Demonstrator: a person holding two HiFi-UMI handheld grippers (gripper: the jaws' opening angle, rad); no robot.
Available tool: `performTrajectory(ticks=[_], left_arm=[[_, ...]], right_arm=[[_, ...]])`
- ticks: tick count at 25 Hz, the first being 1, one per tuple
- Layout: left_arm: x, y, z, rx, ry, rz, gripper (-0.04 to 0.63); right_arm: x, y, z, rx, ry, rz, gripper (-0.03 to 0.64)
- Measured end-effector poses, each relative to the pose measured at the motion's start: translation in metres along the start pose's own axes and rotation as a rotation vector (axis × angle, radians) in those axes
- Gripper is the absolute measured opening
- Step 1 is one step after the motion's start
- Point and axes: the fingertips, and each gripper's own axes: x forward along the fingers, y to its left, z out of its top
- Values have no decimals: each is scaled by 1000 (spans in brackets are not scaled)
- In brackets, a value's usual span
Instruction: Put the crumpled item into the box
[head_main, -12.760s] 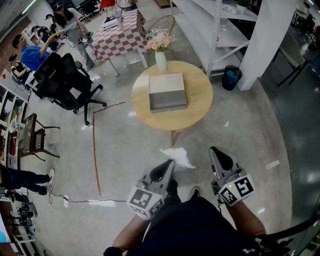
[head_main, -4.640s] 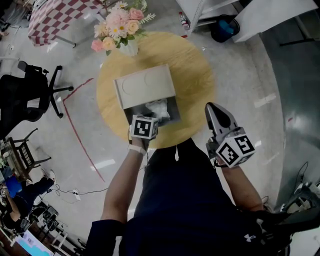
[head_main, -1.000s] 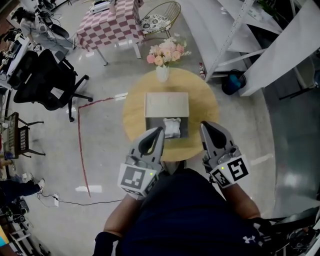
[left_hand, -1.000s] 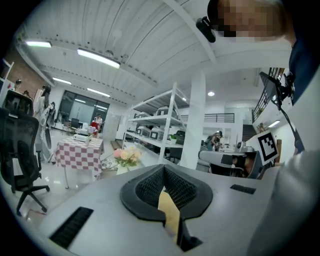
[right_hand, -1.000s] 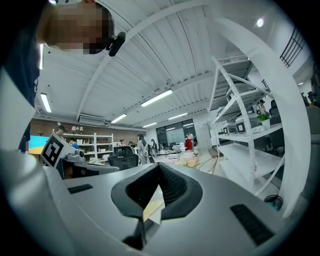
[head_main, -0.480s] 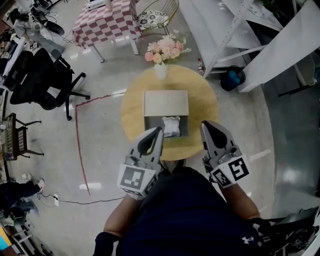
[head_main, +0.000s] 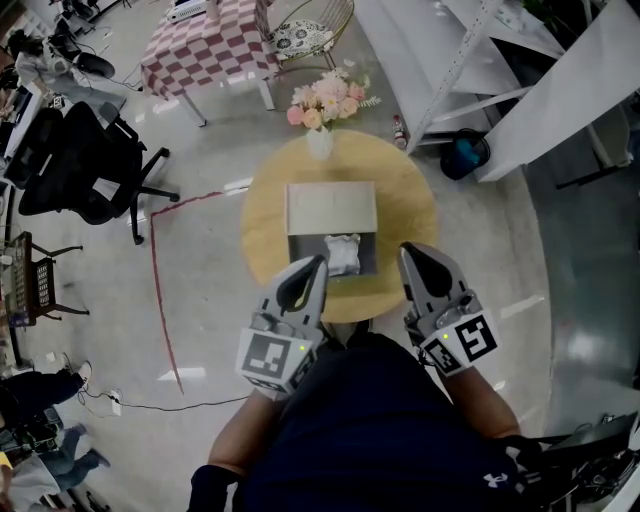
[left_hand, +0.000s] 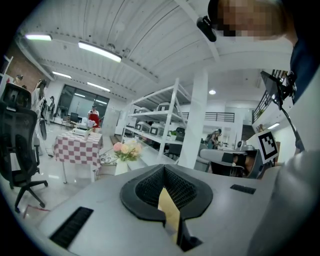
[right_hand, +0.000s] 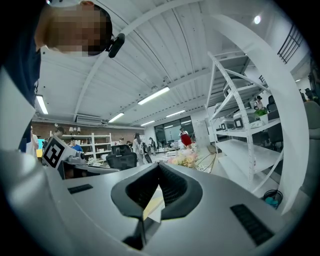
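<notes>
Showing the left hand-held gripper (head_main: 308, 268) and the right hand-held gripper (head_main: 413, 256) side by side close to the person's body, each clenched with its jaws together and nothing between them. Both point toward the round tabletop (head_main: 405, 215) but hang short of it, apart from everything on it. The crumpled paper (head_main: 342, 252) lies inside the open box (head_main: 331, 208) at the tabletop's middle. A vase of flowers (head_main: 322, 105) stands at the far edge, beyond the box. Judged from this layout, the task appears complete, which would explain the empty, idle grippers.
</notes>
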Motion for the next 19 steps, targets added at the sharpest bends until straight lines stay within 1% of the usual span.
performTrajectory(ticks=[3,7,9,12,16,19], left_arm=[[0,2,1,3,3,0,17],[2,3,4,-12,1,3,17],[1,3,1,-6,9,0,17],[-1,7,1,-4,29,19,17],[-1,5,0,1,13,-5,17],[-1,6,-1,3,14,-7,17]], right_arm=[[1,0,1,2,2,-3,6],[3,0,0,6,7,-3,6],[3,1,0,6,8,-3,6],[3,2,-1,4,9,-4,6],[3,3,-2,5,10,-6,6],[4,3,-3,6,13,-6,6]])
